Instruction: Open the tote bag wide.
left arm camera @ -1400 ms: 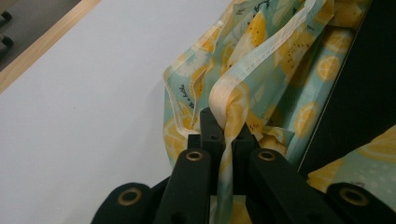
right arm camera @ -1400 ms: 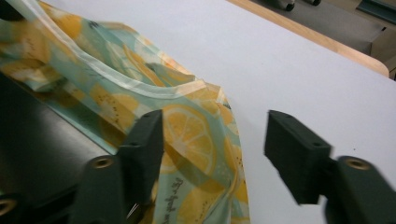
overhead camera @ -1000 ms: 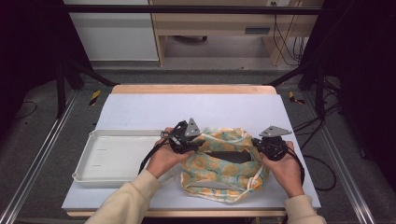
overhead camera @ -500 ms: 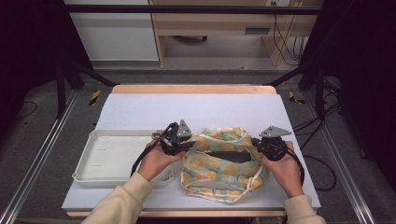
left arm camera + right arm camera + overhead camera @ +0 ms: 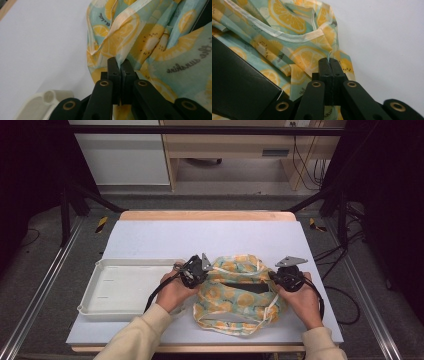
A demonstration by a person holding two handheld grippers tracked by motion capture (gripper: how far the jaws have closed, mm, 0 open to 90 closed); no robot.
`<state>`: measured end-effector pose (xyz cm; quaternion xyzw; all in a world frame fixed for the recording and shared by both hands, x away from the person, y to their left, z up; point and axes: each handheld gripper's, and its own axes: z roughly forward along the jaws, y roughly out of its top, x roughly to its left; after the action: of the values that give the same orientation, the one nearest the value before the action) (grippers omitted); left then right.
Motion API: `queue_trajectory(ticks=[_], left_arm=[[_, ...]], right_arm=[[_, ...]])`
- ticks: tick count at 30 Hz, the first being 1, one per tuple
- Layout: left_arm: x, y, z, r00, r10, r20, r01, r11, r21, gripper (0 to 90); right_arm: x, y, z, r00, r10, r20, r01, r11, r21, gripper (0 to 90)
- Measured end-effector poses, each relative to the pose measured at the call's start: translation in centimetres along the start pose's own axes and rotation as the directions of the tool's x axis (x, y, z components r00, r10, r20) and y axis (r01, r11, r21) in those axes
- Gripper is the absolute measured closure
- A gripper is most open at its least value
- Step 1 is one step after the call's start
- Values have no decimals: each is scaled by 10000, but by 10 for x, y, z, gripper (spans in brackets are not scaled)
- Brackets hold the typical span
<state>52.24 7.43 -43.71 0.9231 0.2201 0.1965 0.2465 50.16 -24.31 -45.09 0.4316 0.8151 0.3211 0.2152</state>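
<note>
Fabric bag [image 5: 239, 292] pinched: left gripper [image 5: 196, 272], right gripper [image 5: 286, 276], opposite edges.

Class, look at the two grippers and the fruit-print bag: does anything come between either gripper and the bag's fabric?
Nothing visible does. The left gripper and the right gripper are each clamped straight onto an edge of the fruit-print bag.
</note>
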Motion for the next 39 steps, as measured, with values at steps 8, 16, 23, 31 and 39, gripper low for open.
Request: queue_trajectory(ticks=[8,16,23,31,39], left_arm=[[1,1,7,10000,-1,59,-1,9998,222,893],[6,4,10,9995,78,-294,-70,9996,259,897],[5,3,9,9999,-87,121,84,9996,254,896],[4,2,3,9996,-78,258,74,9999,129,899],[5,1,-1,9990,-211,403,214,9997,-74,899]], right_arm=[[0,-6,2,9997,78,-230,-67,9988,476,900],[3,-7,-2,9995,95,-298,-80,9987,508,900],[2,-11,1,9990,190,-396,-165,9978,643,900],[-1,-9,-8,9992,375,-106,-373,9991,203,681],[-1,0,-50,9960,813,360,-775,9923,-966,363]])
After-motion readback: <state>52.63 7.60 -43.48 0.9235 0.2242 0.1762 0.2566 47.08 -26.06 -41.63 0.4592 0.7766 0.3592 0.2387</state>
